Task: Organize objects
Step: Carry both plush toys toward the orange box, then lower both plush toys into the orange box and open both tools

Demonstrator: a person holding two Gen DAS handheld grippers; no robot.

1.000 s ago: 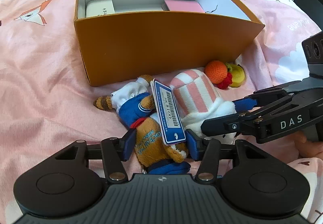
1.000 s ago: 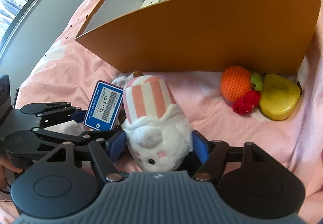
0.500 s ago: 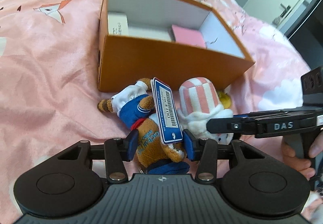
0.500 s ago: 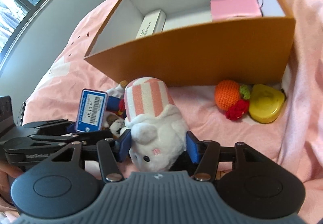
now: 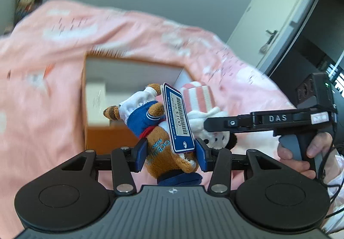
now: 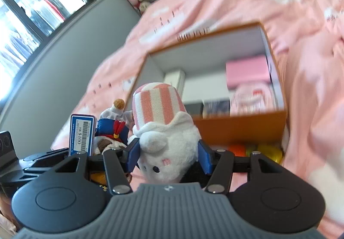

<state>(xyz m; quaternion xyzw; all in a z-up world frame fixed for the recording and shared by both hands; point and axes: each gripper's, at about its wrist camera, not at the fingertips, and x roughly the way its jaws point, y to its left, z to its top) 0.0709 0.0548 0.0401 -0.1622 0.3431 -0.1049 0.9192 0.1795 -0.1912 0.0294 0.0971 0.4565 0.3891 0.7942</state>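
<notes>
Now both toys are hanging in the air just short of the orange box [image 6: 240,125], and the carrying step is well under way.

Starting on the left: the left gripper [image 5: 171,153] is clamping its blue fingers [image 5: 140,154] partway closed around the brown bear plush [image 5: 159,142], pads pressing into its body. The bear is sitting nearer us than the box, off the pink bed cover [image 5: 43,88]. Its long axis is running away from the fingers toward the box, white-sleeved arm and blue jacket leading, leaning a little leftward. A blue price tag [image 5: 178,118] is standing up along that same line.

Moving right: the right gripper [image 6: 168,154] is squeezing the white plush with the striped hat [image 6: 167,131] about its soft middle, fingers [image 6: 204,157] likewise partly closed and dug into the fur. This one is also hanging on the near side of the box, above its front wall. The striped hat is pointing away at the box opening, the face turned back toward the camera; its long axis runs hat to face.

At the foot of that front wall, an orange ball [image 6: 236,149] and yellow fruit [image 6: 269,151] are lying on the bed, untouched.

Next, I reckon, both hands need to go forward over the front wall and lower into the free floor, clear of the pink packet [image 6: 247,71] in the right part, before letting go.
</notes>
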